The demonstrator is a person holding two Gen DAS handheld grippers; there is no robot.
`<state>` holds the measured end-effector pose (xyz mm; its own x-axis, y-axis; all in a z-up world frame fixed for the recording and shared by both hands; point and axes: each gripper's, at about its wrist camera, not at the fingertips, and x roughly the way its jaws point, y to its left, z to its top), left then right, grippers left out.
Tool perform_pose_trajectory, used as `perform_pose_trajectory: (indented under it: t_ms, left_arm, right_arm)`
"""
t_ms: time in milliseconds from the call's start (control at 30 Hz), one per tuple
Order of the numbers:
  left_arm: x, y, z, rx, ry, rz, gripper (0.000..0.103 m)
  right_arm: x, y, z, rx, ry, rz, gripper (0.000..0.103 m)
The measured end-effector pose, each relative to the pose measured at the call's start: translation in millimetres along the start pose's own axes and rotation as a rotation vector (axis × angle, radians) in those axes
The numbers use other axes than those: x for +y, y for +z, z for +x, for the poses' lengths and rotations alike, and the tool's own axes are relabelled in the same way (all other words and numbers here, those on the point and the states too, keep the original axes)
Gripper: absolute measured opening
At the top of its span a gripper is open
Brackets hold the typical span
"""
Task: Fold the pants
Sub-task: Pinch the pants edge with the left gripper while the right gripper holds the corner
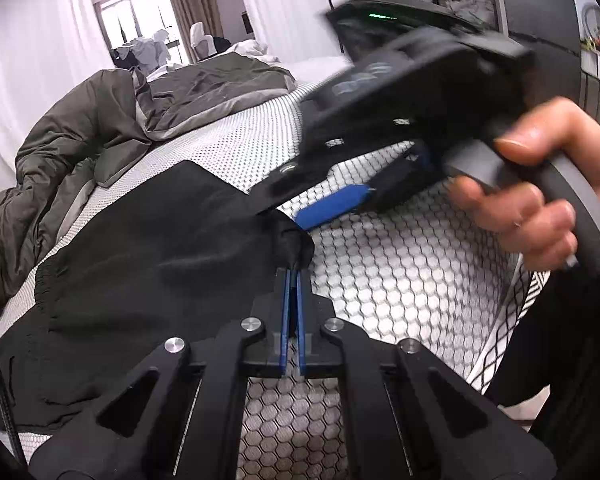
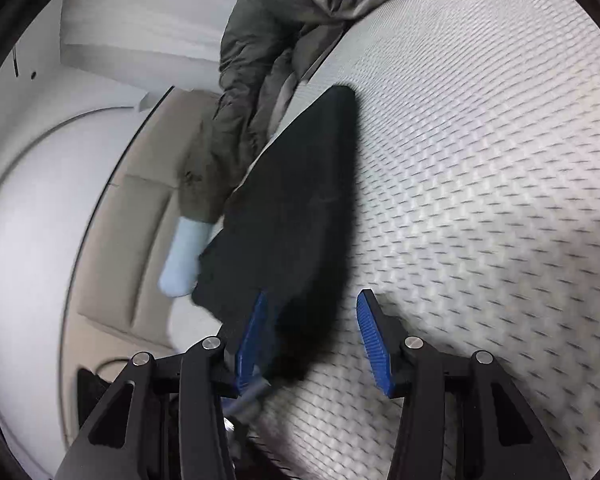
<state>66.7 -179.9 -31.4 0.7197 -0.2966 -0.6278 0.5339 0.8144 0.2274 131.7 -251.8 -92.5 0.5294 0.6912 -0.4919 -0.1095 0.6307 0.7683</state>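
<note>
Two grippers: both show in the left wrist view, and each is yours to read below.
Left gripper [image 1: 293, 276]: your blue pads are pressed together on a bunched corner of the black pants [image 1: 148, 264], right at the fingertips.
Pants: from that pinched corner the cloth spreads away to the left of your left gripper, flat on the mattress [image 1: 400, 280]; the gathered waistband edge lies at the far left of it.
Right gripper [image 2: 312, 320]: your fingers stand apart, with nothing between them; the left blue pad [image 2: 252, 344] overlaps the near end of the pants [image 2: 292, 200], but you cannot tell if it touches.
Right gripper, seen from the left: it [image 1: 316, 208] hovers just beyond your left fingertips, blurred, one blue pad pointing at the pinched corner.
Right hand [image 1: 540, 192]: wrapped round the grey handle, to the right of your left gripper.
Mattress: white with a honeycomb pattern, under both grippers.
Grey quilt [image 1: 80, 152]: heaped beyond the pants, to the far left.
Pale blue roll [image 2: 180, 256]: left of your right gripper, beside the edge of the pants.
</note>
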Motion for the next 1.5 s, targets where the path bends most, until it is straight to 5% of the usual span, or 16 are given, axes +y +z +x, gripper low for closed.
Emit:
perform_pose_trajectory:
  t_ms: [67, 333, 400, 467, 533, 567, 700, 733, 800, 833, 1033, 1200, 1333, 1500]
  left_arm:
    - [-2, -4, 1, 0.007, -0.003, 0.017, 0.000]
    - [-9, -27, 0, 0.059, -0.083, 0.046, 0.000]
    - [-3, -30, -6, 0.041, -0.108, 0.015, 0.000]
    - [10, -30, -15, 0.025, -0.152, -0.042, 0.000]
    - [27, -28, -22, 0.011, -0.182, -0.122, 0.001]
    - [37, -26, -24, 0.004, -0.194, -0.161, 0.004]
    - [83, -18, -24, -0.041, -0.143, -0.321, 0.042]
    - [94, -18, -21, -0.044, -0.115, -0.359, 0.045]
    - [112, -18, -10, -0.030, -0.077, -0.415, 0.045]
    - [120, -18, -3, -0.018, -0.058, -0.434, 0.045]
    - [154, -29, 28, 0.050, 0.009, -0.509, 0.045]
    - [159, -31, 38, 0.077, 0.013, -0.503, 0.045]
    - [131, -24, 22, 0.009, -0.068, -0.439, 0.052]
    - [81, -22, 34, 0.055, -0.147, -0.293, 0.055]
  right_arm:
    - [7, 1, 18, 0.032, -0.034, -0.039, 0.003]
    - [11, 16, 34, -0.033, -0.096, -0.049, 0.004]
    - [10, 18, 33, -0.028, -0.093, -0.027, 0.011]
    - [13, 12, 19, -0.031, -0.086, -0.027, 0.034]
    - [18, -1, 5, -0.027, -0.043, -0.056, 0.044]
    - [19, -7, 1, -0.016, -0.031, -0.062, 0.044]
    - [15, -28, 10, 0.056, 0.039, -0.041, 0.044]
    - [18, -30, 15, 0.072, 0.036, -0.060, 0.043]
    - [22, -29, 23, 0.073, 0.010, -0.087, 0.025]
    - [24, -29, 30, 0.092, -0.014, -0.101, 0.004]
    - [53, -58, 28, 0.147, -0.039, -0.282, 0.003]
    - [50, -64, 40, 0.234, -0.082, -0.294, 0.009]
    - [57, -50, 13, 0.107, -0.057, -0.283, 0.051]
    - [35, -25, 8, 0.007, -0.062, -0.148, 0.051]
